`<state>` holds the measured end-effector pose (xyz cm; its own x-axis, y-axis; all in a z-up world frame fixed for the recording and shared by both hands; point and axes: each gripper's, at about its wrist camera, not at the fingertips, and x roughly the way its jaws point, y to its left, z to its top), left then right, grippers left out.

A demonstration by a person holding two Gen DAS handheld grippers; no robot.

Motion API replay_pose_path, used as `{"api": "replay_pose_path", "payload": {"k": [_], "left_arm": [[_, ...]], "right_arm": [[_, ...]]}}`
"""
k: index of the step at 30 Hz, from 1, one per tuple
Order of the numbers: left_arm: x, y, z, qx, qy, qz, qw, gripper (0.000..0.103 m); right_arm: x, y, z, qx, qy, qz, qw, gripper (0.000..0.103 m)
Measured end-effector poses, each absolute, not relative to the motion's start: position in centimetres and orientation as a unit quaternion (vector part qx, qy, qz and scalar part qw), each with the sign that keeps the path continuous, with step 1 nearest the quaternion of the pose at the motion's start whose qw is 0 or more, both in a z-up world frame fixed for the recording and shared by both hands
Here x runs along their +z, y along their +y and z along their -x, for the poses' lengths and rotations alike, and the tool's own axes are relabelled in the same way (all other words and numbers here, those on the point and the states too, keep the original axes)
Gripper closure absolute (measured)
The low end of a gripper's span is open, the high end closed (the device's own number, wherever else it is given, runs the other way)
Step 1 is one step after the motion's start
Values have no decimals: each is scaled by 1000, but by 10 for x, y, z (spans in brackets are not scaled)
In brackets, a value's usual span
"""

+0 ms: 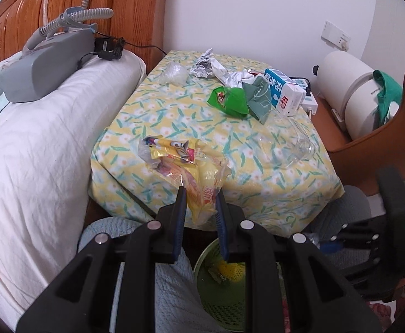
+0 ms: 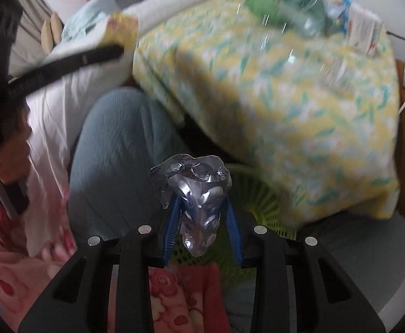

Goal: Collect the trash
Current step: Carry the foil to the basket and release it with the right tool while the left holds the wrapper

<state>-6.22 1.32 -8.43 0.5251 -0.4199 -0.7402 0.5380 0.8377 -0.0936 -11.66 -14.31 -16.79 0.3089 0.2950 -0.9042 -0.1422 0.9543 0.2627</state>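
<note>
A floral-covered table [image 1: 191,116] stands beside a bed with a white pillow [image 1: 44,127]. On the table's far part lie a milk carton [image 1: 284,91], a green snack bag [image 1: 230,100] and crumpled foil [image 1: 210,66]; a clear plastic cup [image 1: 288,147] lies nearer. Below the table's near edge sits a green mesh bin [image 1: 221,291]. The left gripper [image 1: 201,194] is clenched on a yellow wrapper [image 1: 191,166] at that edge. The right gripper [image 2: 201,208] grasps a silver foil wrapper [image 2: 199,202] over the bin.

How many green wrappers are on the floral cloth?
2: a bright green wrapper near the far right side, and a dull green wrapper touching its right edge, beside the milk carton. Others may hide underneath.
</note>
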Motion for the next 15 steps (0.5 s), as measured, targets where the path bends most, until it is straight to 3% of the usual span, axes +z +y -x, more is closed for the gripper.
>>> {"api": "replay_pose_path", "payload": {"k": [5, 9, 15], "left_arm": [[-87, 17, 67, -273, 405, -73, 870, 83], [-90, 20, 68, -271, 409, -74, 868, 83], [-96, 19, 68, -271, 419, -74, 864, 83]], "right_arm": [[-214, -139, 110, 118, 610, -53, 782, 67], [-229, -142, 109, 104, 622, -62, 774, 48], [-222, -151, 115, 88, 611, -71, 783, 40]]}}
